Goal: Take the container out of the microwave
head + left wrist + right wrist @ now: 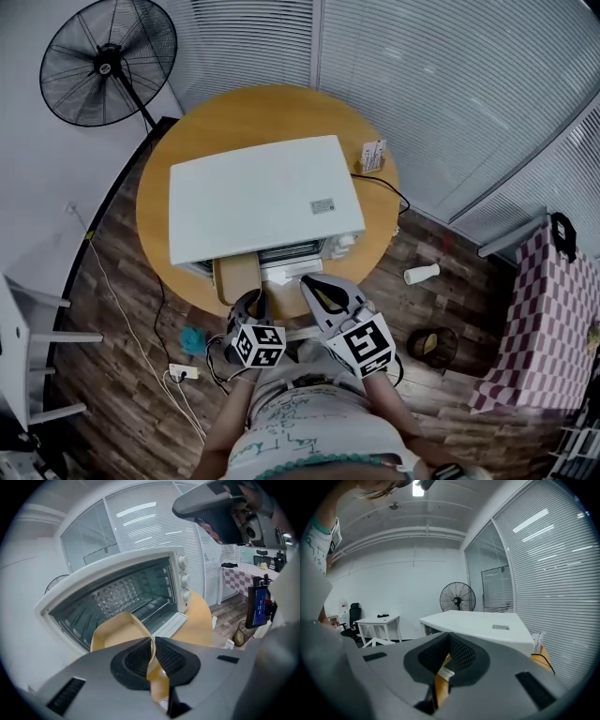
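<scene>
**Head view.** Container (234,277): tan, open-topped, shallow, and no contents are seen. It is located just ahead of the left gripper (251,302), at the mouth of the white microwave (262,197). It is judged to be largely clear of the cavity. The round wooden worktop (281,112) is seen beneath it. The right gripper (314,286) is placed beside the left one and apart from the container.

**Left gripper view.** The jaws of the left gripper (152,644) are closed almost fully. One thin side wall of the container (117,630) is pinched between the ribbed pads, just below the rim. The rest of the body extends away from the jaws toward the open cavity. The lowered door (180,619) is seen beyond the jaws, to their right. The wall is seen curving where it is gripped. The item is therefore judged light, thin and flexible, and easily creased or tipped by a one-sided hold. A hold low on the wall is advised, with level carriage. Support at the opposite rim is suggested.

**Right gripper view.** The pad tips of the right gripper (449,644) are brought together, and nothing is held. Only worktop is glimpsed through the gap below the tips. The microwave's top (478,625) is seen ahead of the jaws, and a fan (457,597) far beyond. No container is seen here.
</scene>
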{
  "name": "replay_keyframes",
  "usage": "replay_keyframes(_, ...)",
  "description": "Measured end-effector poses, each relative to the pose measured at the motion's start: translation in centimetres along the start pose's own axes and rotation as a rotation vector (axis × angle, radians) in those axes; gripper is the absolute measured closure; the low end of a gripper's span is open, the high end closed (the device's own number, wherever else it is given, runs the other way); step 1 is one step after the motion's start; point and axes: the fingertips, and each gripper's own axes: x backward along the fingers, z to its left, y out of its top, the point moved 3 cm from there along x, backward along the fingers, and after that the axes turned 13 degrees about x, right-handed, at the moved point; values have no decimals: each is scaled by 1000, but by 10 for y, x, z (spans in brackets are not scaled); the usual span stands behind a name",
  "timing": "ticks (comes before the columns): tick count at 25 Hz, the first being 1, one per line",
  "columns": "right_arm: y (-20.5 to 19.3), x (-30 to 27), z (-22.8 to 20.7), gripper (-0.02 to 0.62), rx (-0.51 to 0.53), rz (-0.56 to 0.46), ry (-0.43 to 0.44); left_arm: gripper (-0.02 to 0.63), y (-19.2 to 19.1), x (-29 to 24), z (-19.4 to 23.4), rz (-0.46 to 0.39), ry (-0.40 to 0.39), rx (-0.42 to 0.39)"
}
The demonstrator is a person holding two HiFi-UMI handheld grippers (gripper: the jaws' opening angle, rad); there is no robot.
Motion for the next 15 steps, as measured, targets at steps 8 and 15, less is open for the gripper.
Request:
replay_keyframes(8,-4,3,-2,603,15,-6,41,566,-7,11,-10,7,34,9)
replay_keyframes(15,-5,2,-2,603,26,-12,75,567,-13,20,-16,19,52,31)
